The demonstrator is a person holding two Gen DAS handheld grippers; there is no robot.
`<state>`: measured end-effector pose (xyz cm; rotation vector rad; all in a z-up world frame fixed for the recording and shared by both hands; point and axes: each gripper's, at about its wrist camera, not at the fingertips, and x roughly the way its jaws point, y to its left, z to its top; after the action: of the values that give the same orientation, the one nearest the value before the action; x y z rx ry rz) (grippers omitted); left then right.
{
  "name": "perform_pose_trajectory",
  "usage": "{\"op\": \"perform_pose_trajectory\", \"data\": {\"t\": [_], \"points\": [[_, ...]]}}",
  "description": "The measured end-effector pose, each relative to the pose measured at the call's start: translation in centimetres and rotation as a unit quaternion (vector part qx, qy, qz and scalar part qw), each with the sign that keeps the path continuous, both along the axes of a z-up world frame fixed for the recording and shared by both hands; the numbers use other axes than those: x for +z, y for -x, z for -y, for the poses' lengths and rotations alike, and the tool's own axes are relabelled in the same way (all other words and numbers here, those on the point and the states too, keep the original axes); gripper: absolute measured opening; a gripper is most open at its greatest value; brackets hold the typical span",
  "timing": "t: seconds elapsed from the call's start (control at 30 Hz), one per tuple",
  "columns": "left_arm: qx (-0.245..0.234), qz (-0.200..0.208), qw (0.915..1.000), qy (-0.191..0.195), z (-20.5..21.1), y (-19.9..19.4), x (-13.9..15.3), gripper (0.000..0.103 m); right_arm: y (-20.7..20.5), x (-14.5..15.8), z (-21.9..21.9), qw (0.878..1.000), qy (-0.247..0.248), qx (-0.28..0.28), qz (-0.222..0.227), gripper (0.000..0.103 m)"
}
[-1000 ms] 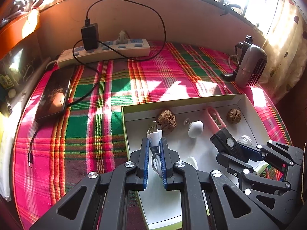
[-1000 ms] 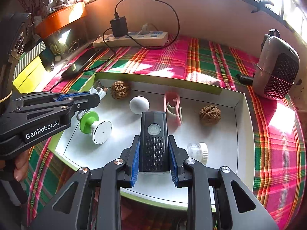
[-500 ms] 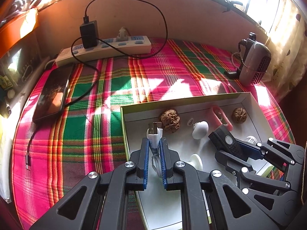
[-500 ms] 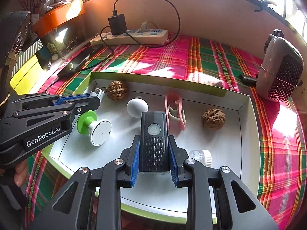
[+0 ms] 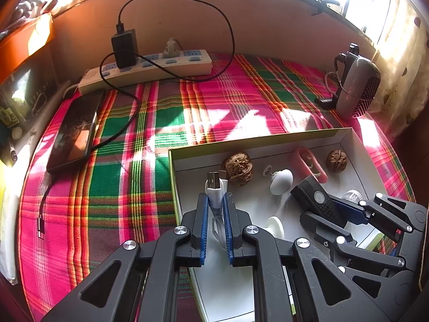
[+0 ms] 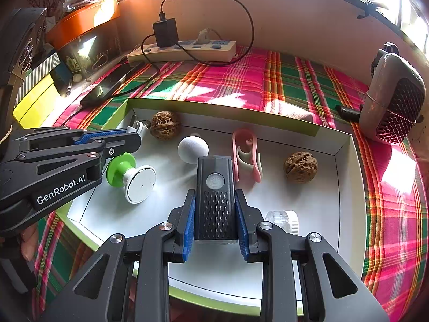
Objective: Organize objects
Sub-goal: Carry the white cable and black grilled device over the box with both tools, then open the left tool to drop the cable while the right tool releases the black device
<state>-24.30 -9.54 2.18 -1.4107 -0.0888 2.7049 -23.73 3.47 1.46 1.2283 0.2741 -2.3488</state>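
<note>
A shallow white box with a green rim (image 6: 219, 108) lies on the plaid cloth. Over its left end, my left gripper (image 5: 215, 197) is shut on a white USB cable (image 5: 214, 187), whose plugs stick out past the fingertips. My right gripper (image 6: 214, 196) is shut on a black device with a round power button (image 6: 214, 182), held just above the box floor. In the right wrist view the left gripper (image 6: 134, 136) reaches in from the left. Two walnuts (image 6: 164, 125) (image 6: 300, 167), a white ball (image 6: 193, 149), a pink clip (image 6: 245, 153), a green-and-white knob (image 6: 131, 177) and a clear cap (image 6: 283, 220) lie in the box.
A power strip (image 5: 144, 68) with a black charger and cable runs along the back wall. A phone (image 5: 73, 131) lies on the cloth at the left. A small fan (image 5: 356, 86) stands at the back right. Boxes and clutter line the left edge.
</note>
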Motion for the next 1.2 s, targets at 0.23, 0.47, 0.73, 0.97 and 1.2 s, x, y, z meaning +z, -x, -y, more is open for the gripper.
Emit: {"op": "perform_pose_trajectory", "data": {"t": [0.23, 0.47, 0.73, 0.97, 1.2], "points": [[-0.001, 0.0, 1.0, 0.001, -0.01, 0.01, 0.0, 0.01, 0.06, 0.0, -0.14, 1.0, 0.0, -0.003, 0.0, 0.028], [0.0, 0.0, 1.0, 0.0, 0.04, 0.08, -0.01, 0.01, -0.03, -0.03, -0.17, 1.0, 0.002, -0.005, 0.0, 0.028], [0.0, 0.0, 1.0, 0.0, -0.02, 0.03, 0.06, 0.013, 0.0, 0.06, -0.3, 1.0, 0.004, -0.007, -0.002, 0.028], [0.0, 0.0, 1.0, 0.001, -0.19, -0.05, 0.1, 0.014, -0.03, 0.1, -0.36, 1.0, 0.005, -0.009, -0.003, 0.028], [-0.002, 0.0, 1.0, -0.003, -0.3, -0.09, 0.18, 0.019, 0.01, 0.29, -0.58, 1.0, 0.008, -0.015, -0.006, 0.03]]}}
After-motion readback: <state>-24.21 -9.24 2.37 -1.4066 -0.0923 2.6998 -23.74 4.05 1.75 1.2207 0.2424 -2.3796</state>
